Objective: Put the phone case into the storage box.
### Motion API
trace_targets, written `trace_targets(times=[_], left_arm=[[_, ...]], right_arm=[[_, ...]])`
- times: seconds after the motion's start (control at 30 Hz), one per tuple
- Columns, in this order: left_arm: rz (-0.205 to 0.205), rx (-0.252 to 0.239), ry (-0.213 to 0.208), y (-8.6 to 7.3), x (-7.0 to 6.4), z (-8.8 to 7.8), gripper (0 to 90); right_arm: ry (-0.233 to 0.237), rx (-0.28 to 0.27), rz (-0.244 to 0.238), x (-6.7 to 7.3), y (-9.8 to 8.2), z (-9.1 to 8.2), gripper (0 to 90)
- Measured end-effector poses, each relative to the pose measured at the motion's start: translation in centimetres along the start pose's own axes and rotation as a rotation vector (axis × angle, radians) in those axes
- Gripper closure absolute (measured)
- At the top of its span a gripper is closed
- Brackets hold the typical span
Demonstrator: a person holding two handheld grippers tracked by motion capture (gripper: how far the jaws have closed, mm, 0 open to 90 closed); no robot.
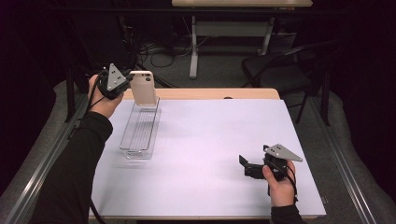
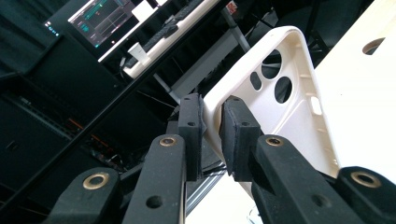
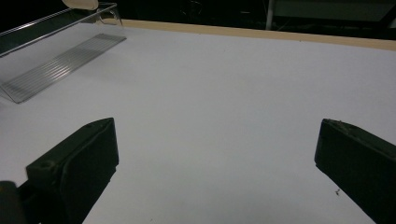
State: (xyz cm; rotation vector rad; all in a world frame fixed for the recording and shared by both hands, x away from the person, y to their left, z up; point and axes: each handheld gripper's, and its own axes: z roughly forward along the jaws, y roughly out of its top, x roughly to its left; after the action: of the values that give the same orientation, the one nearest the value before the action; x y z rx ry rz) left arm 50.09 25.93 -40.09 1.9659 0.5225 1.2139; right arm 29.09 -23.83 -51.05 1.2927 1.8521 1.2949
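Observation:
A cream phone case [image 1: 143, 87] hangs upright over the far end of a clear plastic tray [image 1: 129, 145] at the table's left. My left gripper [image 1: 125, 83] is shut on the case's edge. The left gripper view shows the case [image 2: 285, 112] from inside, with its camera cut-outs, and its rim pinched between the two black pads [image 2: 236, 135]. My right gripper [image 1: 243, 166] rests low at the table's near right, open, its pads [image 3: 88, 154] wide apart with only bare white table between them. The tray [image 3: 56, 70] lies far off at the upper left of the right gripper view.
The white table top [image 1: 210, 140] has a wooden strip along its far edge. Behind it stand a black chair [image 1: 275, 70] and another table's legs [image 1: 194, 46]. A monitor and keyboard [image 2: 107, 23] show in the left gripper view. Metal rails run along both table sides.

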Motion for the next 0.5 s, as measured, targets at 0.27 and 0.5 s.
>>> trace_targets(times=[0.27,0.5], left_arm=[[0.016,0.026,0.010,-0.6,-0.4,1.3,79.3],[0.024,0.052,0.021,-1.1,-1.0,2.4,79.3]], right_arm=[[0.006,0.004,0.002,0.1,0.0,0.0,0.0],[0.006,0.011,0.008,-0.1,-0.2,0.1,0.0]])
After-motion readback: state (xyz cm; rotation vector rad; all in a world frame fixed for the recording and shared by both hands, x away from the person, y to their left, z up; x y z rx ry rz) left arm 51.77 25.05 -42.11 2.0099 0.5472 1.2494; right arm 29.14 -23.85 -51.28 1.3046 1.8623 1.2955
